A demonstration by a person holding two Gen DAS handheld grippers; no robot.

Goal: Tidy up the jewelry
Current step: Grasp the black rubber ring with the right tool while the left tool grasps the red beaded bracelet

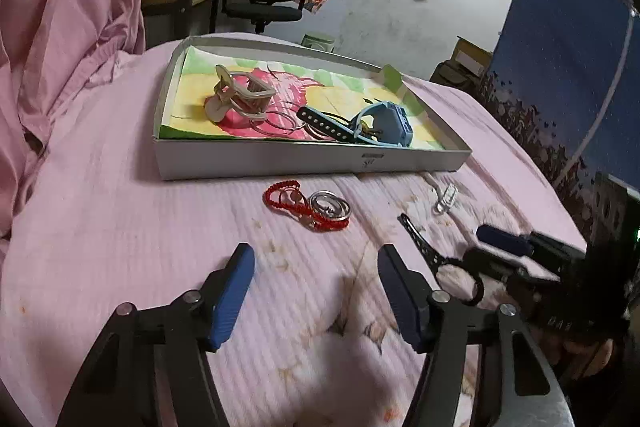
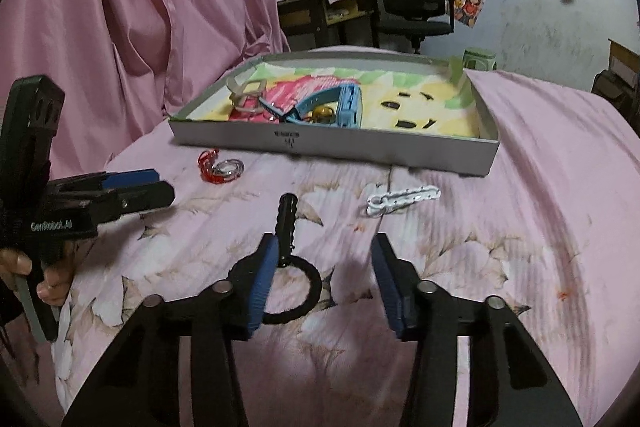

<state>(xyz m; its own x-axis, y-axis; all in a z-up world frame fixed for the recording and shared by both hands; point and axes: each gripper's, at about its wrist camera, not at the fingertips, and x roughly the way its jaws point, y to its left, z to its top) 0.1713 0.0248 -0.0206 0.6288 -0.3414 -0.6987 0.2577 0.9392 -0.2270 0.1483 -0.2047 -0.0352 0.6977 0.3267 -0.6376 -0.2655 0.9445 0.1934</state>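
Right gripper (image 2: 324,279), jaws wide and empty, hovers over the black strap (image 2: 286,223), a perforated band ending in a ring; its long axis runs straight ahead, beside the left finger. Left gripper (image 1: 316,291), also wide and empty, faces the red cord bracelet (image 1: 296,205) and steel rings (image 1: 331,210). Beyond: white clip (image 2: 402,198), then cardboard tray (image 2: 340,147).
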